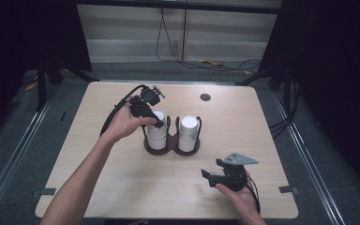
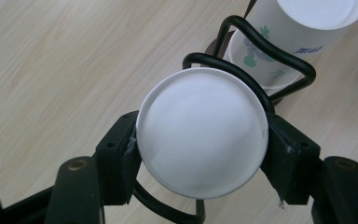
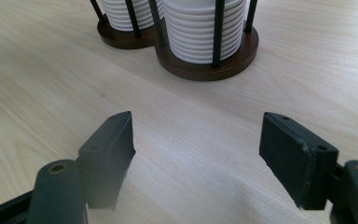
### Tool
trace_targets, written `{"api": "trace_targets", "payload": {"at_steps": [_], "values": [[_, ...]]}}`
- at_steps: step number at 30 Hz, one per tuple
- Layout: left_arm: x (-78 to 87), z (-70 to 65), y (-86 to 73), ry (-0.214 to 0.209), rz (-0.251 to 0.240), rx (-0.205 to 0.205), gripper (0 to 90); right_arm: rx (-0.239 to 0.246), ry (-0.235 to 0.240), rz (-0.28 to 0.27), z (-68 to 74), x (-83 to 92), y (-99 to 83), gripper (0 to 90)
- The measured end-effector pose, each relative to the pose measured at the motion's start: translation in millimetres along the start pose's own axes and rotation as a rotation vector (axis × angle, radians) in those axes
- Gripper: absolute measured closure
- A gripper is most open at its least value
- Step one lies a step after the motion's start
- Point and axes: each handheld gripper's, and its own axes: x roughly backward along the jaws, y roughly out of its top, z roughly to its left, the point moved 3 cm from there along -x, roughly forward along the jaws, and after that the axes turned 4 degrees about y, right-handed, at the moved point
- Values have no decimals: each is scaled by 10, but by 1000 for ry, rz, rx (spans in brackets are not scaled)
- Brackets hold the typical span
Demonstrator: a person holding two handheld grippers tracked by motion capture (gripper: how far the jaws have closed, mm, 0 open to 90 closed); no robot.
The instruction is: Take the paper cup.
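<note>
Left gripper view: my left gripper (image 2: pixel 200 149) is clamped on the top cup (image 2: pixel 201 133) of a stack, one pad (image 2: pixel 121 156) pressed to each side of its round white base (the cups sit upside down). The black wire of the holder (image 2: pixel 242 74) curves just behind the cup, and a second stack (image 2: pixel 298 32), printed with green and blue marks, stands beyond it in the other ring.

In the high view my left hand (image 1: pixel 122 124) reaches over the holder's left ring (image 1: pixel 155 140) on the surface (image 1: pixel 122 187). My right gripper (image 1: pixel 215 177) rests nearer me, well apart from the holder. Its jaws stand wide apart with nothing between them, and ahead of them is the holder's dark wooden base (image 3: pixel 205 70).
</note>
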Motion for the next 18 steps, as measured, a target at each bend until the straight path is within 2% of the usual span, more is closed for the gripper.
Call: {"api": "trace_targets", "payload": {"at_steps": [13,14,18], "values": [[94,10,9,6,-24,21,356,-1,0,1,-3,-1,-1,264],[117,28,10,-1,-41,34,357,0,-1,1,-3,-1,-1,264],[150,35,6,-3,-55,30,357,4,-1,2,-3,-4,-2,264]]}}
